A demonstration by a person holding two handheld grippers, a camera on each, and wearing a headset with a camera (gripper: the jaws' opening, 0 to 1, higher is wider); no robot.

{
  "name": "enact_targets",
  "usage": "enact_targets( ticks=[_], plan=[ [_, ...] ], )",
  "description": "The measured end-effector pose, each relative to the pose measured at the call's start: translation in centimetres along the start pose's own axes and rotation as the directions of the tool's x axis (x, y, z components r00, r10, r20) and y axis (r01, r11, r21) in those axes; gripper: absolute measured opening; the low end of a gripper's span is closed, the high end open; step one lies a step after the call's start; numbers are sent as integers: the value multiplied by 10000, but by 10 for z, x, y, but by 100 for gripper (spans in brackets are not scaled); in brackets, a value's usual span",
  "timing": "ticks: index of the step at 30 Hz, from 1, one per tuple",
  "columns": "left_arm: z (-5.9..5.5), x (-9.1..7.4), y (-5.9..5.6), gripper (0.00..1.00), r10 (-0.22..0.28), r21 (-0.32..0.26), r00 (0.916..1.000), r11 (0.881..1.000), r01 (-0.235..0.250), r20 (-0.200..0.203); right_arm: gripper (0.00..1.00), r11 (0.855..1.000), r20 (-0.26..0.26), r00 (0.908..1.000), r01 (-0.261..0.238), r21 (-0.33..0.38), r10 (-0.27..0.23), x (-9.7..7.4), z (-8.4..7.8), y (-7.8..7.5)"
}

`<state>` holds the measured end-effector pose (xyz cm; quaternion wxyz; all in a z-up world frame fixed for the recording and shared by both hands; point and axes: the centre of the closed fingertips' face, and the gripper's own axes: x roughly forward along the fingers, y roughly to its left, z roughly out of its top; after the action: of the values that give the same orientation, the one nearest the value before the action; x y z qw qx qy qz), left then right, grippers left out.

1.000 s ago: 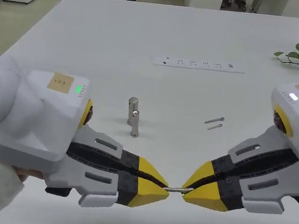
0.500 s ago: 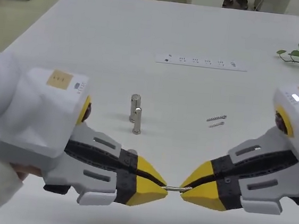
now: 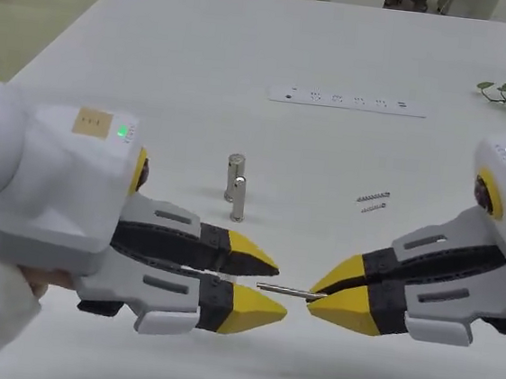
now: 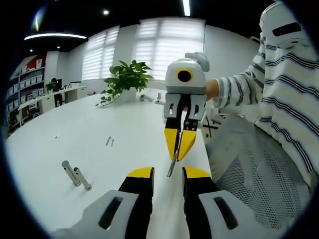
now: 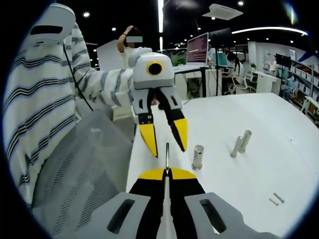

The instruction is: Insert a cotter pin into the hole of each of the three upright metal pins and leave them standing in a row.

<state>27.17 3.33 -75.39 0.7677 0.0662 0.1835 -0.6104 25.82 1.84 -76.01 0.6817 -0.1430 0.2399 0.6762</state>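
Your right tongs [image 3: 316, 298] are closed on one end of a cotter pin [image 3: 286, 291]. It lies level above the tabletop [image 3: 202, 75] and points to 9 o'clock, with its free end in the gap of your left tongs [image 3: 279, 288], which stand open and hold nothing. Two metal pins [image 3: 237, 186] stand upright close together at 11 o'clock from the cotter pin. In the right gripper view a third metal pin [image 5: 198, 157] stands alone just beside the left tongs (I cannot see its hole from here). I think the step now is to thread this cotter pin. Close the left tongs low on the nearest metal pin to steady it and turn its hole toward the right tongs. Then push the cotter pin slowly along its own line, because a tilted push can tip the metal pin. The spare cotter pins [image 3: 371, 200] lie at 1 o'clock, well apart.
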Motion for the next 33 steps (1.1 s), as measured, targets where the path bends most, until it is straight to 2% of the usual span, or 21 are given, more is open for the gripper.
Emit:
enact_targets(
  ticks=[6, 11, 14, 16, 19, 24, 28, 29, 31, 33],
  plan=[
    [-1, -8, 20, 29, 861, -69, 9961, 9963, -860, 197, 3, 9995, -11, 9995, 318, 74, -318, -1, -2, -9],
    [-11, -13, 39, 33, 1713, -137, 9852, 9851, -1712, 79, 3, 9981, -52, 9983, 578, 210, -577, 0, -4, -18],
    [-16, -14, 45, 35, 1995, -233, 9799, 9796, -1994, 26, 3, 9968, -77, 9971, 764, 255, -762, 1, -6, -24],
    [-21, -13, 46, 37, 1958, -343, 9806, 9800, -1960, -102, 3, 9960, -124, 9964, 839, 295, -836, 2, -8, -27],
    [-28, -12, 50, 38, 2183, -359, 9756, 9751, -2190, -235, 3, 9951, -275, 9954, 926, 351, -916, 4, -11, -32],
    [-39, -8, 59, 37, 2574, -756, 9661, 9631, -2583, -220, 3, 9938, -426, 9940, 1027, 423, -1009, 7, -16, -38],
    [-46, -3, 62, 36, 2593, -935, 9654, 9609, -2608, -277, 3, 9933, -581, 9928, 1072, 426, -1046, 11, -20, -44],
    [-48, -1, 62, 36, 2579, -912, 9655, 9613, -2601, -352, 3, 9933, -640, 9924, 1081, 415, -1053, 12, -21, -45],
    [-52, -1, 65, 33, 2758, -655, 9599, 9581, -2788, -500, 3, 9929, -709, 9916, 1109, 424, -1077, 14, -22, -49],
    [-54, 1, 67, 32, 2800, -704, 9585, 9564, -2833, -529, 3, 9927, -737, 9912, 1132, 419, -1099, 15, -23, -51]
  ],
)
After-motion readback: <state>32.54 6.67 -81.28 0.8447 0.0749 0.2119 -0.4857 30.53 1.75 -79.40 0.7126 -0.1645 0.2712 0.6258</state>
